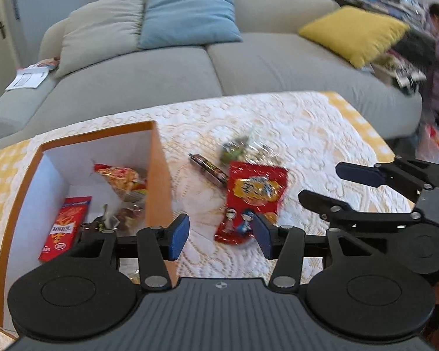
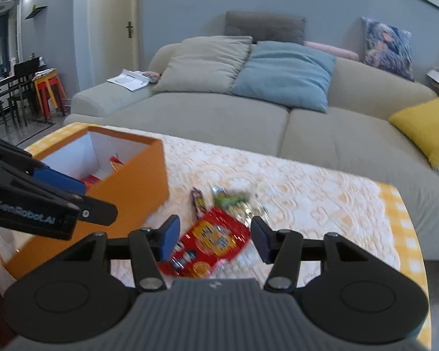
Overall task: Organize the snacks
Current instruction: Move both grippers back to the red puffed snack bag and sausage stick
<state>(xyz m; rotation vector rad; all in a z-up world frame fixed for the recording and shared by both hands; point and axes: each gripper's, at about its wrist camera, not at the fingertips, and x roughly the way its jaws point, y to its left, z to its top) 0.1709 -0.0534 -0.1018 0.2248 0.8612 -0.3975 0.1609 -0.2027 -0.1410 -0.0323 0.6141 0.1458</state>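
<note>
Your right tongs hang spread apart and empty just over the red snack packet, which lies flat on the lace-covered surface at about 3 o'clock from the orange box. In the right wrist view its long axis runs from 7 to 1 o'clock, cartoon end nearest you. Turn the fingers across that axis, lower, and pinch the crinkled edge. Your left tongs also stand apart, holding nothing, beside the box.

Left gripper and right gripper, jaws apart, side by side.
</note>
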